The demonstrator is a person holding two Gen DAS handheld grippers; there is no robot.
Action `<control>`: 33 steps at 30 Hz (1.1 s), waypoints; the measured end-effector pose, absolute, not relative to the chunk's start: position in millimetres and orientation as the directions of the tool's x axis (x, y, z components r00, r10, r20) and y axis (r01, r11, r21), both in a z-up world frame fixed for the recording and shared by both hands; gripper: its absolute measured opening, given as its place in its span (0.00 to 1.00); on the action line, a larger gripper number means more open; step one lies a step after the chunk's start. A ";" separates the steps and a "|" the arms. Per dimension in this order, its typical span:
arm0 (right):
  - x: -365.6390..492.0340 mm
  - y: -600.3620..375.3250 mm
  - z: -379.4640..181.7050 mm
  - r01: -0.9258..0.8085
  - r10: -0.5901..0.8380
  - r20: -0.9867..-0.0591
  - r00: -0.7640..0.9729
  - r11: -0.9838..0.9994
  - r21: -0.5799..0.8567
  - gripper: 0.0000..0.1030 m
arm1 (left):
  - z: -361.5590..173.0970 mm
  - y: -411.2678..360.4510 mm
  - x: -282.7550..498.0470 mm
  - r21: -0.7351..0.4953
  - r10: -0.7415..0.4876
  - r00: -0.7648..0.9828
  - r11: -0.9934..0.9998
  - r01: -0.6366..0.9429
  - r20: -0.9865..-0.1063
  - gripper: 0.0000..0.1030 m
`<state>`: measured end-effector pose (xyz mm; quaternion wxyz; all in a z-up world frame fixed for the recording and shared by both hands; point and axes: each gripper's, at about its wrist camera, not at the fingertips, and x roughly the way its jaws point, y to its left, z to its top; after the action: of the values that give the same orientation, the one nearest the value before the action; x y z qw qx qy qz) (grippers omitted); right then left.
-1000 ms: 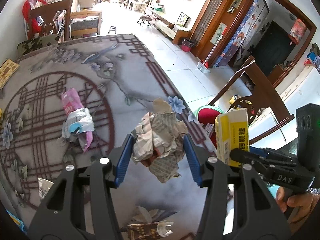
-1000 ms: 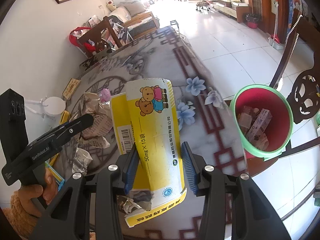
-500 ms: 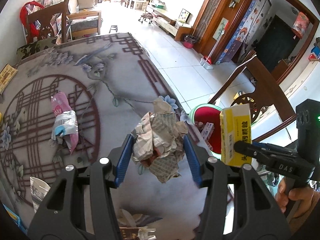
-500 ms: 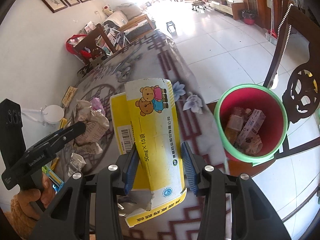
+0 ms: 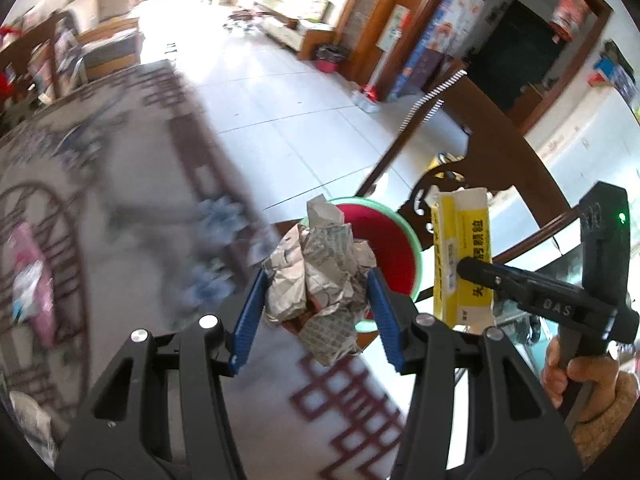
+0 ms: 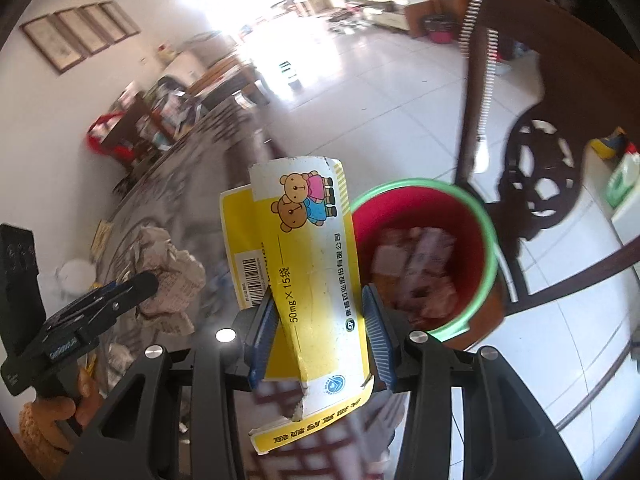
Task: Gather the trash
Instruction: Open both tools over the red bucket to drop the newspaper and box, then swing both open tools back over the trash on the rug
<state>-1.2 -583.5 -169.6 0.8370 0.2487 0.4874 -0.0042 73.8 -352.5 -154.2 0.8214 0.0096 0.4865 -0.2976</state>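
Note:
My left gripper point(image 5: 316, 316) is shut on a ball of crumpled newspaper point(image 5: 320, 276), held above the table's right edge, just in front of the red bin with a green rim point(image 5: 390, 248). The right gripper point(image 6: 320, 330) is shut on a flattened yellow and white medicine box point(image 6: 308, 264) with cartoon bears, just left of the bin point(image 6: 486, 236), which holds several scraps. In the left wrist view the box point(image 5: 464, 260) hangs to the right of the bin in the right gripper point(image 5: 464, 270). The right wrist view shows the newspaper point(image 6: 172, 276) at left.
A patterned cloth covers the table point(image 5: 132, 216), with pink wrappers point(image 5: 28, 276) lying at its left. A dark wooden chair point(image 6: 536, 120) stands right behind the bin. White floor tiles point(image 5: 288, 120) stretch beyond the table edge. A hand point(image 5: 576, 380) grips the right handle.
Both grippers have swept right across the table with their loads. The bin now sits much closer, right behind the newspaper and beside the box. The table trash has slid to the left.

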 end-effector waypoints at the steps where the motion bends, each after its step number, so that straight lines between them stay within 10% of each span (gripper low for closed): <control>1: 0.2 -590.8 -171.9 0.263 0.234 -0.818 0.525 0.870 0.417 0.40 | -155.9 -363.1 75.8 -0.268 -0.481 0.344 0.816 0.513 -0.807 0.48; 16: 24.7 -655.2 -194.7 0.383 0.147 -0.846 0.513 0.843 0.378 0.62 | -178.8 -460.9 108.2 -0.240 -0.497 0.290 0.752 0.614 -0.818 0.80; 33: 33.6 -493.2 -174.0 0.120 0.295 -0.836 0.463 0.913 0.389 0.64 | -151.2 -207.0 70.0 -0.166 -0.277 0.516 0.953 0.252 -0.810 0.80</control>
<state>33.6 -493.2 -174.0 0.8312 0.2014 0.5155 0.0527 70.0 -207.0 -151.2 0.8706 -0.0134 0.4677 -0.1521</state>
